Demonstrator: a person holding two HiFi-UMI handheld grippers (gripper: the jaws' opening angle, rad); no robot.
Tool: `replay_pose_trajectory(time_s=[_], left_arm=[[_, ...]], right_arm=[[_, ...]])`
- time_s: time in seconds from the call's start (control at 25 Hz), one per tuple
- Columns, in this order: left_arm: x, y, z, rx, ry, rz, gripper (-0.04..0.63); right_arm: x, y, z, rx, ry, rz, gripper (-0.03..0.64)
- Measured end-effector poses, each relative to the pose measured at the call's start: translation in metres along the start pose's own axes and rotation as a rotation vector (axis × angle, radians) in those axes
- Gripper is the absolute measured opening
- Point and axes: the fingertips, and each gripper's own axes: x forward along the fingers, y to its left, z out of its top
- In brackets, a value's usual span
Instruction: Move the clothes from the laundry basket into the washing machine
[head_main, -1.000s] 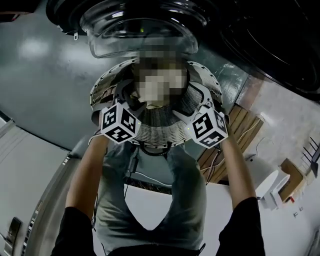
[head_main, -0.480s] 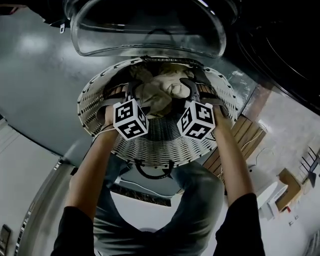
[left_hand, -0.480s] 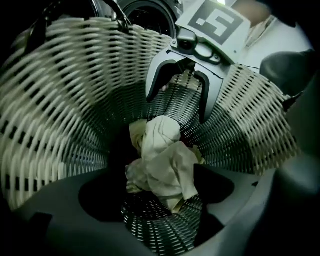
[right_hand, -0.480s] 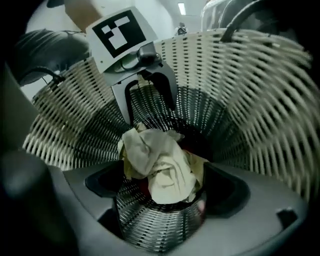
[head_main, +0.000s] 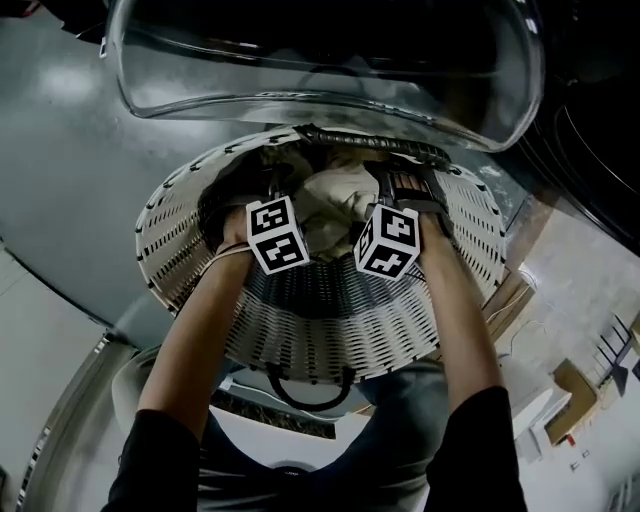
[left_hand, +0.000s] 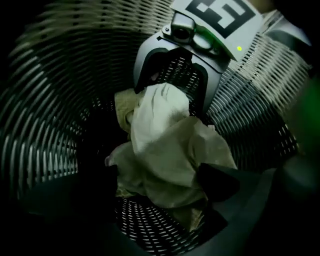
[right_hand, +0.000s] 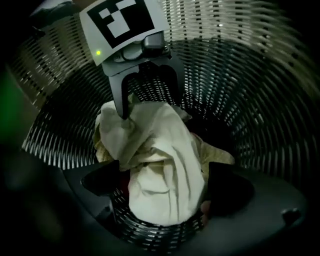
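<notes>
1. Left gripper (left_hand: 152, 182) is opening its jaws toward their widest and gripping nothing. The cream cloth (left_hand: 165, 150) is lying between them, not yet pinched.
2. Right gripper (right_hand: 165, 182) is doing the same, its jaws spreading wide around the near end of that cloth without pressing on it.
3. Compared with a second ago, both grippers are sitting much lower. Then they were hovering at the rim of the laundry basket (head_main: 330, 330); now they are reaching deep inside it, facing each other across the bundle.
4. The cloth is resting crumpled on the basket's woven floor, and it is the only garment I am making out. The washing machine's glass door (head_main: 320, 70) is showing just beyond the basket.
5. Judging from this, the pick-up is only beginning. The descent is looking finished and closing on the cloth is coming next, so nothing is heading for the drum yet.
</notes>
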Motion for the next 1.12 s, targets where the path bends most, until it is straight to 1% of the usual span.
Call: replay_pose_trajectory(time_s=[0.08,0.28,0.4,0.52,0.56,0.64,0.68,0.76,0.8,0.88,0.96,1.0,1.12], left_arm=[[0.012,0.001,-0.003,-0.014,0.005,-0.021,0.522],[0.039,0.002,-0.009,0.010,0.040,-0.058,0.529],[0.049,0.001,-0.011,0.011,0.051,-0.077,0.526],[0.056,0.004,-0.011,0.010,0.056,-0.082,0.523],[0.059,0.004,-0.011,0.010,0.061,-0.085,0.513],[0.064,0.002,-0.012,0.012,0.079,-0.087,0.466],[0.065,0.001,-0.012,0.012,0.089,-0.088,0.425],[0.063,-0.002,-0.013,0.012,0.110,-0.097,0.301],[0.061,-0.004,-0.013,0.011,0.116,-0.102,0.254],[0.054,-0.006,-0.012,0.002,0.111,-0.099,0.187],[0.043,-0.006,-0.008,-0.012,0.101,-0.085,0.156],[0.035,-0.006,-0.006,-0.015,0.098,-0.077,0.150],[0.006,-0.004,0.003,-0.021,0.090,-0.052,0.144]], right_arm=[[0.015,0.000,-0.003,-0.015,0.013,0.006,0.563],[0.045,0.004,-0.011,-0.037,0.041,0.020,0.558],[0.053,0.006,-0.011,-0.034,0.039,0.036,0.518],[0.058,0.002,-0.013,-0.038,0.050,0.027,0.480],[0.060,0.002,-0.014,-0.041,0.055,0.025,0.463],[0.064,0.003,-0.015,-0.040,0.060,0.025,0.433],[0.065,0.002,-0.016,-0.035,0.061,0.023,0.406],[0.064,0.000,-0.015,-0.024,0.060,0.016,0.341],[0.062,0.001,-0.015,-0.022,0.059,0.011,0.302],[0.055,0.002,-0.013,-0.017,0.055,-0.001,0.223],[0.044,0.003,-0.009,-0.002,0.043,-0.009,0.169],[0.037,0.003,-0.006,0.005,0.036,-0.010,0.149],[0.007,-0.001,0.004,0.020,0.024,-0.018,0.120]])
